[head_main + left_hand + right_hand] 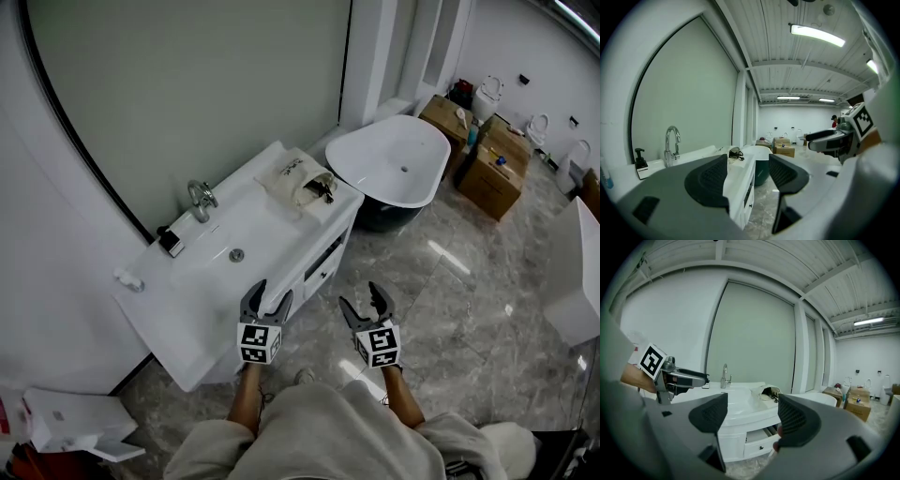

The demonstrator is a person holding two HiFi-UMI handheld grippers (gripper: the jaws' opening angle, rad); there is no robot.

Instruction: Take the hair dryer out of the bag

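Observation:
A cream cloth bag lies on the far right end of the white vanity top, its mouth open with a dark hair dryer and cord showing inside. The bag appears small between the jaws in the right gripper view, and the dark cord shows far off in the left gripper view. My left gripper hangs open at the vanity's front edge, empty. My right gripper is open and empty over the floor, well short of the bag.
The vanity has a chrome tap, a soap pump and a slightly open drawer. A white bathtub stands behind it, cardboard boxes further right, and toilets beyond. Marble floor spreads to the right.

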